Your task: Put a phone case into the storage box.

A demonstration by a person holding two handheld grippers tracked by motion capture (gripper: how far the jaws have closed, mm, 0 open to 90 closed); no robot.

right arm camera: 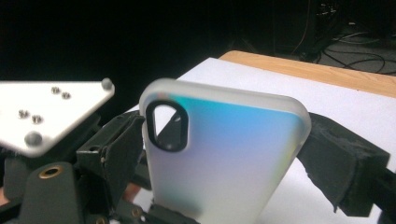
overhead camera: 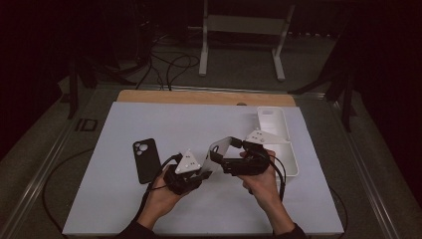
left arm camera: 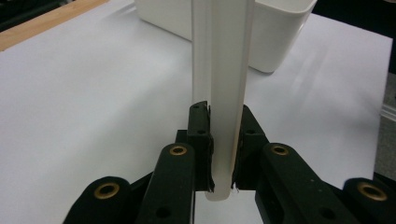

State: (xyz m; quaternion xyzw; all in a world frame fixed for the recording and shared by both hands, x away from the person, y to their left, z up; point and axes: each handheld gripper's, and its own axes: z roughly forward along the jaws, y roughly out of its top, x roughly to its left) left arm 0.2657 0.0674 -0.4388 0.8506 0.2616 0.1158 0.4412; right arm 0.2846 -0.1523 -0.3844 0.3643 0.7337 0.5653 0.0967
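Observation:
A frosted translucent phone case (overhead camera: pixel 220 146) is held off the table between both grippers. My left gripper (left arm camera: pixel 224 140) is shut on one end of it; the case (left arm camera: pixel 219 88) rises edge-on from between the jaws. In the high view the left gripper (overhead camera: pixel 203 173) sits under the case. My right gripper (overhead camera: pixel 223 152) comes in from the right. Its jaws press on the two long edges of the case (right arm camera: pixel 224 154), whose camera cut-out faces me. A black phone (overhead camera: pixel 146 160) lies face down on the white mat, left of the hands.
A white bin (overhead camera: pixel 291 154) stands at the mat's right side with a white phone case (overhead camera: pixel 272 119) lying in its far end. The bin (left arm camera: pixel 280 42) is close behind the held case. A wooden table edge (overhead camera: pixel 199 96) runs along the back; cables and a stand lie beyond.

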